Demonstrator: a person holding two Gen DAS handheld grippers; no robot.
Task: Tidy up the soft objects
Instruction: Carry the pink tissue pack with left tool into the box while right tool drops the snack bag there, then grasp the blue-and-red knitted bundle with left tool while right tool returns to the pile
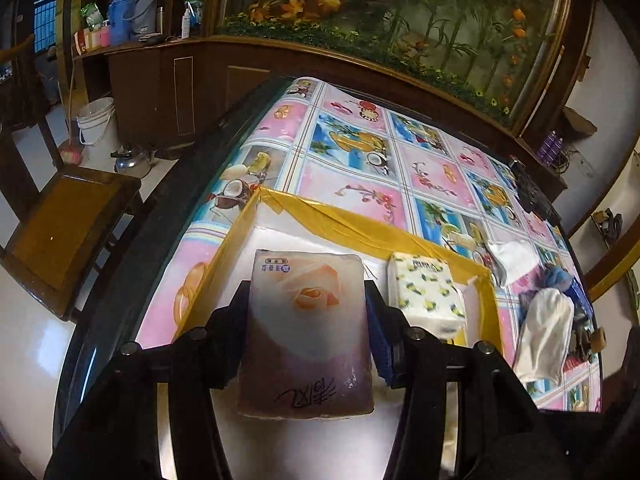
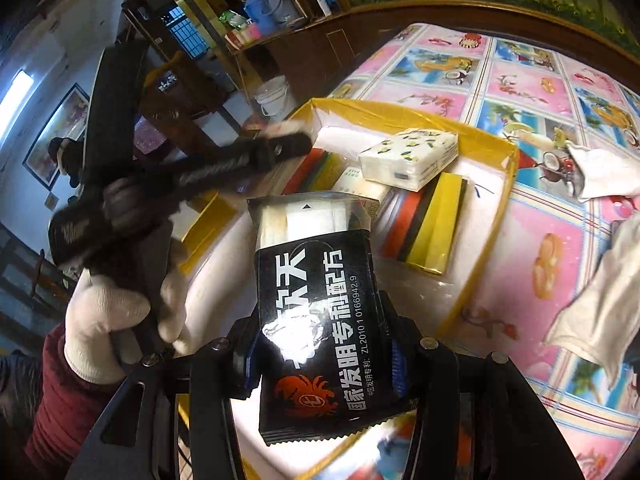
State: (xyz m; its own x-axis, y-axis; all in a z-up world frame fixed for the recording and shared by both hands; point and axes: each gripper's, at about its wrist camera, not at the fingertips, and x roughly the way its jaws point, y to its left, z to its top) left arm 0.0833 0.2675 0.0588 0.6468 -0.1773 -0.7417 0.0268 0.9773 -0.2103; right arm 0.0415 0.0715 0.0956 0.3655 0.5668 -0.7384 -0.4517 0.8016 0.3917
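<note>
1. While both hands hang over the yellow-rimmed box (image 1: 360, 224), each gripper carries a packet.
2. Left gripper (image 1: 306, 312): jaws clamped partway on a pink rose tissue pack (image 1: 308, 320), one finger on each long side; pack sticks out forward, above the box's white floor near its left wall.
3. Right gripper (image 2: 320, 344): jaws closed partway on a black packet (image 2: 316, 312) with white print and a red crab logo; clear top end shows white contents. It hangs over the box's near part.
4. Lemon-print tissue pack (image 2: 410, 158) lies inside the box toward the far right corner, tilted, resting on a striped red-black-yellow flat item (image 2: 424, 228).
5. In the right wrist view, the left gripper shows blurred at upper left, held by a white-gloved hand (image 2: 104, 320) with a dark red sleeve (image 2: 56, 400).
6. Box sits on a table covered by a pink-and-blue fruit-print cloth (image 1: 360, 152), at the table's left-hand edge as the left wrist view shows it.
7. White cloth items (image 1: 544, 332) lie outside the box on the right, apart from it; a blue item (image 1: 560, 276) sits just behind them.
8. Another white cloth piece (image 1: 514, 260) lies near the box's far right corner.
9. Black device (image 1: 532, 192) rests at the table's far right edge.
10. Wooden chair (image 1: 68, 224) stands left of the table; white bucket (image 1: 98, 128) beyond it on the floor.
</note>
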